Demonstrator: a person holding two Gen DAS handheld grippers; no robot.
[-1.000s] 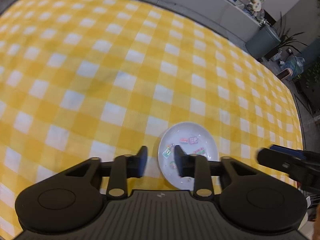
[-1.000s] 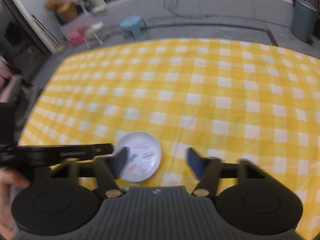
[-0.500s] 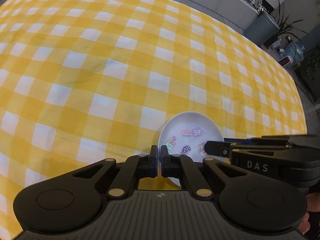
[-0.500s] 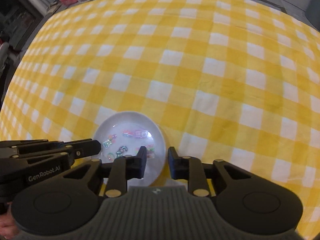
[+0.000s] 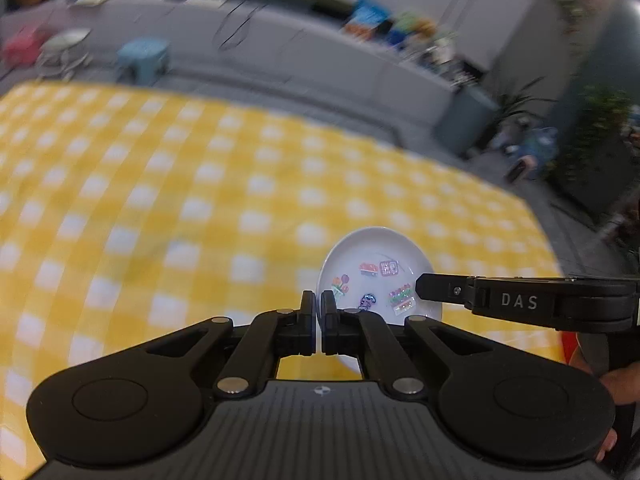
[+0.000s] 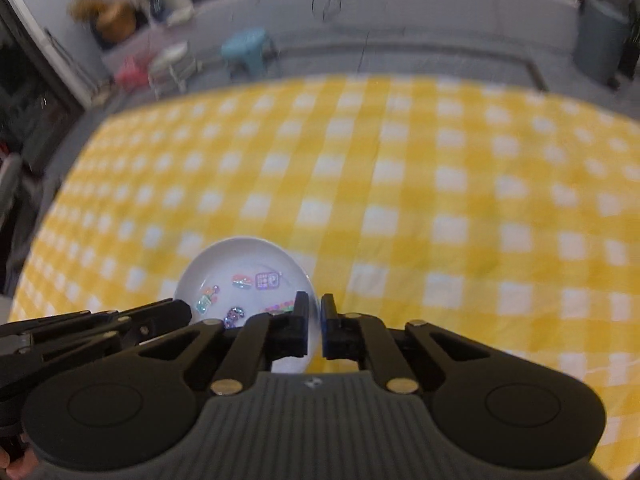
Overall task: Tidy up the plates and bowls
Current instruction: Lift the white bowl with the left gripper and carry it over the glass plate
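A small white plate [image 5: 380, 248] with coloured cartoon pictures is held between both grippers above the yellow checked tablecloth [image 5: 160, 200]. My left gripper [image 5: 318, 320] is shut on the plate's left rim. My right gripper [image 6: 314, 324] is shut on the plate's right rim; the plate shows in the right wrist view [image 6: 244, 260] too. The right gripper also reaches in from the right in the left wrist view [image 5: 520, 302]. The plate's near edge is hidden behind the fingers.
The table's far edge runs across both views. Beyond it stand a light blue stool [image 6: 248, 50], a grey bin [image 6: 600, 40], a long grey counter [image 5: 320, 60] and potted plants [image 5: 592, 120].
Both grippers closed fully on the plate's rims and lifted it off the cloth. The views tilted up, so the room beyond the table now shows.
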